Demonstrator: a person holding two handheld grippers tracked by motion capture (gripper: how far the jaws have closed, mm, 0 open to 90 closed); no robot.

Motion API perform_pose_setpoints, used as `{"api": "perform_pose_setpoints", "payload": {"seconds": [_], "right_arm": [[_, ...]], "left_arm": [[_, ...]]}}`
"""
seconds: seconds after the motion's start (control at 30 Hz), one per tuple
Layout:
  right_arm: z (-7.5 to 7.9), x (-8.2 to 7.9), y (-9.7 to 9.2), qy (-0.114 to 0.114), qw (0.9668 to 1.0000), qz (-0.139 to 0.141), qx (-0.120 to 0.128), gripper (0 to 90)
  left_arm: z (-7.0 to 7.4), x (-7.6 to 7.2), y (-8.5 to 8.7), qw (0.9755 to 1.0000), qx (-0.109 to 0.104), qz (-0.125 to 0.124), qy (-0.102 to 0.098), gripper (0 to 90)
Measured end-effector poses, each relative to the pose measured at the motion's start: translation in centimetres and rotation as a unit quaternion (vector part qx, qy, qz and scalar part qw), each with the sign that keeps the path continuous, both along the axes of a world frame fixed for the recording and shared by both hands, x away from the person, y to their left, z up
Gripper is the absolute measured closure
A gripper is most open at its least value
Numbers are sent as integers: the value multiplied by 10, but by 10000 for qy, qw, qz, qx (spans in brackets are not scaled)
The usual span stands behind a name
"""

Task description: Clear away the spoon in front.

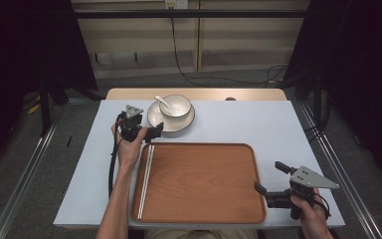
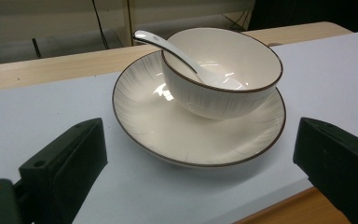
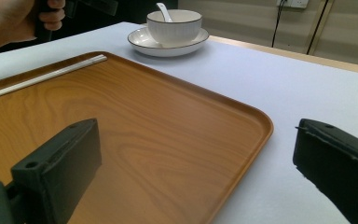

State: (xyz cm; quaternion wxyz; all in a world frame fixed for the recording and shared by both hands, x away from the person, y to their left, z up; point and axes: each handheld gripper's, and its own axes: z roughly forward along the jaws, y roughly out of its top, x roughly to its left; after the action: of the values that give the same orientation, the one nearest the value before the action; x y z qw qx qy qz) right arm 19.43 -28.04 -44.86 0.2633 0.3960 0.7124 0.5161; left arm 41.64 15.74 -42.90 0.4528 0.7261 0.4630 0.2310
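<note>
The left gripper hovers wide beside the plate, seemingly about to grip its rim; the right gripper waits wide by the tray.

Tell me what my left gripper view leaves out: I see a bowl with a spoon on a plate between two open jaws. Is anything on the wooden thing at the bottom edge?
Observer: Yes. That is a wooden tray, and a pair of pale chopsticks lies along its left side.
Operator: Where is the other gripper?
Observer: The right gripper is at the tray's right edge, jaws open, holding nothing.
Operator: How close is my gripper to the plate?
Observer: From above, the left gripper sits at the plate's near-left rim.
</note>
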Motion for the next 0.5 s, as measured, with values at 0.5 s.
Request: {"api": "perform_pose_setpoints", "payload": {"seconds": [0.5], "right_arm": [[0, -2, -1, -7, 10000, 51, 7, 7]], "left_arm": [[17, 42, 5, 9999, -88, 127, 32, 34]]}}
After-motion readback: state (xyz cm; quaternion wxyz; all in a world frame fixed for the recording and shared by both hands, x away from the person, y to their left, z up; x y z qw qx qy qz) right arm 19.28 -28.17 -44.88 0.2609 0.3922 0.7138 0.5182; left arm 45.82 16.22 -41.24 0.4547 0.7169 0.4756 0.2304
